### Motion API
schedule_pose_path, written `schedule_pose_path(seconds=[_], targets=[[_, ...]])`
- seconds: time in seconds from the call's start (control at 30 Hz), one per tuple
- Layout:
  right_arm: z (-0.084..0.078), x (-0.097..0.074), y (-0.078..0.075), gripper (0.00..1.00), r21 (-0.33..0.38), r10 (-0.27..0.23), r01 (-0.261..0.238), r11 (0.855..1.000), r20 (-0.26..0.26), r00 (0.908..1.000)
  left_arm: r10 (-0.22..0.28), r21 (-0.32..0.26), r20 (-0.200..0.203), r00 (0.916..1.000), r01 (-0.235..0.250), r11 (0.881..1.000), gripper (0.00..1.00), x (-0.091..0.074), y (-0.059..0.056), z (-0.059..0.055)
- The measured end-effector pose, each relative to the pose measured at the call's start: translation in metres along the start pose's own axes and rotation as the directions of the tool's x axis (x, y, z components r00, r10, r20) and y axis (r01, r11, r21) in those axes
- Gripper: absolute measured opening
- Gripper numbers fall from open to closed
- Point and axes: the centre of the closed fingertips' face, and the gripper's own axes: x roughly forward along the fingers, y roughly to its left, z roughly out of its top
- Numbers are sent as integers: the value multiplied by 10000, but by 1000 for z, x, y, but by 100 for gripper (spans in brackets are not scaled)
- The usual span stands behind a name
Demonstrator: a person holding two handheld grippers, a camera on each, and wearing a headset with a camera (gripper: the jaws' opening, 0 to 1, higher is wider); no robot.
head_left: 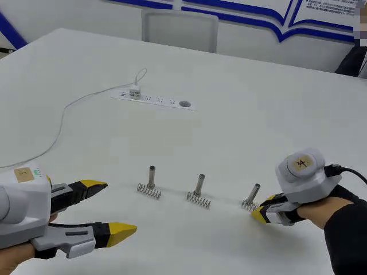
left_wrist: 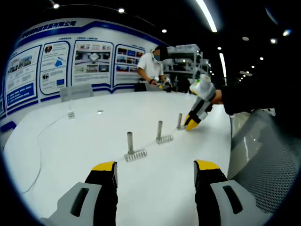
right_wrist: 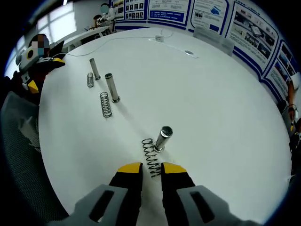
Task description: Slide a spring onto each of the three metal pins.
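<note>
Three upright metal pins stand in a row on the white table: left pin (head_left: 151,175), middle pin (head_left: 199,184), right pin (head_left: 253,193). A spring lies flat beside each: left spring (head_left: 149,191), middle spring (head_left: 198,199), right spring (head_left: 248,204). My right gripper (head_left: 259,215) is low at the right spring; in the right gripper view its jaws (right_wrist: 151,168) stand narrowly apart around the near end of that spring (right_wrist: 150,153), beside its pin (right_wrist: 162,137). My left gripper (head_left: 110,207) hovers open and holds nothing, short of the left pin (left_wrist: 130,142).
A white power strip (head_left: 155,100) with a plug and a trailing cable lies farther back on the table (head_left: 258,114). A chair back (head_left: 179,28) stands behind the far edge. A person (left_wrist: 150,66) stands beyond the table in the left gripper view.
</note>
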Motion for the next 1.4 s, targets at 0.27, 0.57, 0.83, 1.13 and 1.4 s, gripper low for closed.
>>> schedule_pose_path(seconds=[0.27,0.57,0.83,1.13,1.4], targets=[[-4,-1,4,14,59,87,-87,9999,-71,9999,-225,91,-59,9997,225,9997,67,3,-6,1],[-6,-2,8,12,-104,92,-94,9999,-172,9998,-532,134,-168,9984,535,9985,65,7,-12,-2],[-2,-10,35,12,-672,705,-722,9951,-275,9971,-1189,385,-480,9917,1208,9919,60,17,-25,-6],[14,-10,85,12,-1588,1561,-1582,9746,-259,9874,-2150,909,-1104,9704,2252,9701,55,35,-44,-16],[35,-12,131,12,-2793,2522,-2464,9281,-156,9676,-2625,1020,-1467,9537,2785,9550,49,45,-51,-23]])
